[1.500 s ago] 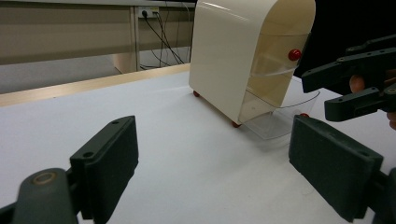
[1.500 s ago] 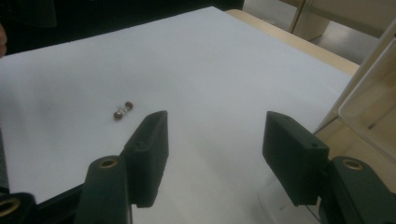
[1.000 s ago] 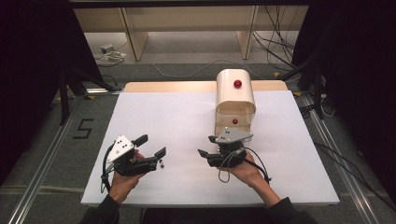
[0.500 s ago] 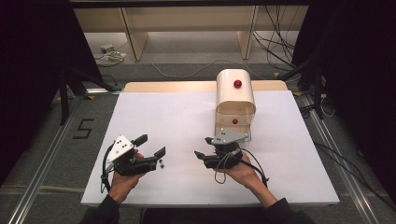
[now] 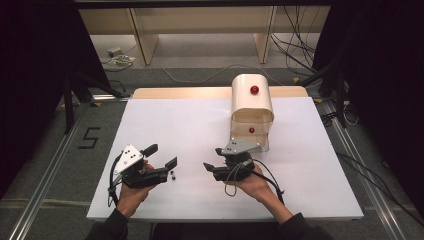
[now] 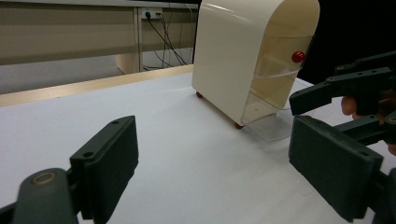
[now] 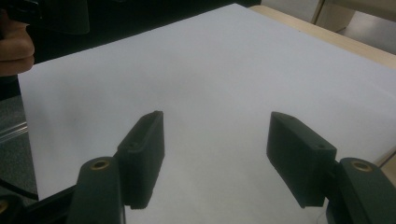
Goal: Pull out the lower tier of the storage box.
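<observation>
A cream round-topped box (image 5: 252,102) stands at the back right of the white table (image 5: 190,120), with a red knob (image 5: 254,89) on top and a clear front flap (image 5: 250,134) bearing a second red knob. My right gripper (image 5: 212,158) lies just in front of the flap, pointing left, its jaws open with nothing between them (image 7: 219,156). My left gripper (image 5: 161,155) rests near the front left, open and empty, pointing towards the box (image 6: 233,56).
Two small dark bits (image 5: 172,175) lie on the table beside the left gripper. Cables (image 5: 295,45) and wooden furniture legs stand on the floor behind the table. Metal rails (image 5: 45,165) run along both sides.
The right gripper has shifted slightly left, away from the box front. The left gripper has stayed in place.
</observation>
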A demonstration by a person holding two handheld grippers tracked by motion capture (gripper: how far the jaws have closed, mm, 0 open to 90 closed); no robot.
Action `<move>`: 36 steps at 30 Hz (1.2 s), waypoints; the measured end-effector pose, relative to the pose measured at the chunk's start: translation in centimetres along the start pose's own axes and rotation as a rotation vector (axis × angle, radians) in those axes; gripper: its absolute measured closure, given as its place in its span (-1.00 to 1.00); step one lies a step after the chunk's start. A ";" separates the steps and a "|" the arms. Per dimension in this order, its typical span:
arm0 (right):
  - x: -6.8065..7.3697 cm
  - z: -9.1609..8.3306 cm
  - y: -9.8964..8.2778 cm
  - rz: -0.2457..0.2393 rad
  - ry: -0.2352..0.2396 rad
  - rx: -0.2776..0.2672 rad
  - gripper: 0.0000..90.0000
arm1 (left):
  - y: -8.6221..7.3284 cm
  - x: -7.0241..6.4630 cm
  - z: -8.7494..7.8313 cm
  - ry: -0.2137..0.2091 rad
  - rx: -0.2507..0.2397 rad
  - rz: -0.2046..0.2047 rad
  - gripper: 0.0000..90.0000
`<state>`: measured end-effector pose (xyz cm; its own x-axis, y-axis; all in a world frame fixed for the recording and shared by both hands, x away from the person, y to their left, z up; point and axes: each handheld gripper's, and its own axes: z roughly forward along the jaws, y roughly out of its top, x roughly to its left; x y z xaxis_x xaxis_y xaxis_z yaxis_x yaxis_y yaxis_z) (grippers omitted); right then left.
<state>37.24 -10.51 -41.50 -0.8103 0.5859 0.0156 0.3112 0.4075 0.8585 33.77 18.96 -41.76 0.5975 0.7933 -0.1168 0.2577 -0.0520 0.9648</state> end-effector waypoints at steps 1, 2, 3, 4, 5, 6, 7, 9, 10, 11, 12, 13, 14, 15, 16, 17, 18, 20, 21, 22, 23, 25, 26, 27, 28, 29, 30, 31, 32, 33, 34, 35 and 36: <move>0.0 0.1 0.0 0.002 0.003 0.000 -0.17 | 0.0 0.0 0.0 0.000 -0.001 -0.001 -0.65; 0.1 0.2 0.0 0.004 0.006 0.000 -0.17 | 0.0 0.0 0.0 0.001 0.000 -0.001 -0.65; 0.1 0.3 0.1 0.005 0.006 0.001 -0.17 | 0.0 0.0 0.0 0.002 0.000 -0.003 -0.65; 0.1 0.4 0.1 0.008 0.008 0.001 -0.17 | 0.0 0.0 0.1 0.003 -0.003 -0.007 -0.65; 0.2 0.5 0.1 0.011 0.011 -0.001 -0.17 | 0.0 0.0 0.1 0.003 0.000 -0.003 -0.65; 0.2 0.6 0.1 0.012 0.012 0.002 -0.17 | 0.0 0.0 0.1 0.004 -0.004 -0.007 -0.65; 0.2 0.7 0.1 0.013 0.014 0.003 -0.17 | 0.0 0.0 0.1 0.004 -0.004 -0.007 -0.65; 0.2 0.9 0.1 0.017 0.014 0.008 -0.17 | 0.0 0.1 0.1 0.004 -0.002 -0.008 -0.65; 0.2 1.0 0.1 0.020 0.017 0.010 -0.18 | 0.0 0.1 0.1 0.004 -0.001 -0.008 -0.65; 0.2 1.1 0.1 0.023 0.020 0.010 -0.18 | 0.0 0.1 0.1 0.005 -0.001 -0.009 -0.65; 0.2 1.2 0.1 0.027 0.021 0.005 -0.18 | 0.0 0.1 0.1 0.006 -0.002 -0.010 -0.65; 0.2 1.3 0.1 0.031 0.022 0.007 -0.18 | 0.0 0.1 0.1 0.007 -0.002 -0.010 -0.65; 0.2 1.3 0.1 0.034 0.022 0.007 -0.18 | 0.0 0.1 0.1 0.009 -0.002 -0.009 -0.65; 0.2 1.4 0.2 0.040 0.025 0.008 -0.19 | 0.0 0.2 0.2 0.012 0.000 -0.010 -0.65; 0.2 1.4 0.2 0.045 0.028 0.007 -0.19 | -0.1 0.2 0.3 0.014 0.001 -0.013 -0.65; 0.2 1.5 0.2 0.051 0.034 0.004 -0.19 | -0.1 0.2 0.3 0.016 0.005 -0.013 -0.65; 0.2 1.6 0.2 0.056 0.037 0.004 -0.20 | 0.0 0.2 0.3 0.018 0.005 -0.013 -0.65; 0.1 1.9 0.3 0.073 0.043 0.006 -0.21 | 0.0 0.2 0.4 0.021 -0.002 -0.021 -0.65; 0.0 2.0 0.3 0.079 0.049 0.006 -0.21 | 0.0 0.2 0.4 0.022 -0.002 -0.023 -0.65; -0.1 2.2 0.2 0.081 0.052 0.006 -0.22 | 0.0 0.2 0.4 0.021 -0.002 -0.024 -0.65; -0.1 2.3 0.2 0.085 0.058 0.011 -0.23 | 0.0 0.2 0.5 0.021 -0.002 -0.024 -0.65; -0.3 2.6 0.2 0.099 0.064 0.016 -0.25 | 0.0 0.2 0.5 0.020 0.001 -0.023 -0.65; -0.3 2.8 0.2 0.107 0.068 0.019 -0.26 | 0.0 0.3 0.5 0.019 0.002 -0.023 -0.65; -0.4 3.0 0.2 0.112 0.072 0.021 -0.28 | 0.0 0.3 0.5 0.019 0.002 -0.022 -0.65; -0.4 3.2 0.2 0.116 0.069 0.022 -0.29 | 0.0 0.3 0.4 0.020 0.002 -0.021 -0.65; -0.4 3.3 0.2 0.114 0.066 0.028 -0.31 | 0.0 0.3 0.4 0.020 0.000 -0.021 -0.65; -0.3 3.4 0.2 0.114 0.065 0.030 -0.32 | 0.0 0.3 0.4 0.020 -0.001 -0.022 -0.65; -0.3 3.6 0.2 0.111 0.066 0.029 -0.33 | 0.0 0.3 0.3 0.020 -0.001 -0.022 -0.65; -0.2 3.7 0.3 0.113 0.069 0.034 -0.35 | 0.0 0.3 0.3 0.020 -0.003 -0.024 -0.65; 0.0 3.9 0.3 0.110 0.072 0.035 -0.35 | 0.0 0.3 0.3 0.019 -0.003 -0.024 -0.65; 0.1 4.1 0.3 0.106 0.073 0.041 -0.36 | 0.0 0.3 0.3 0.019 -0.003 -0.023 -0.65; 0.1 4.2 0.2 0.104 0.074 0.043 -0.37 | 0.0 0.3 0.3 0.018 -0.004 -0.023 -0.65; 0.2 4.3 0.2 0.100 0.074 0.048 -0.37 | 0.0 0.3 0.3 0.017 -0.003 -0.021 -0.65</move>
<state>39.24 -7.30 -43.50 -0.8081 0.5723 0.1393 0.4140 0.3837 0.8254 34.14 19.02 -41.85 0.5787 0.8046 -0.1332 0.2682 -0.0335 0.9628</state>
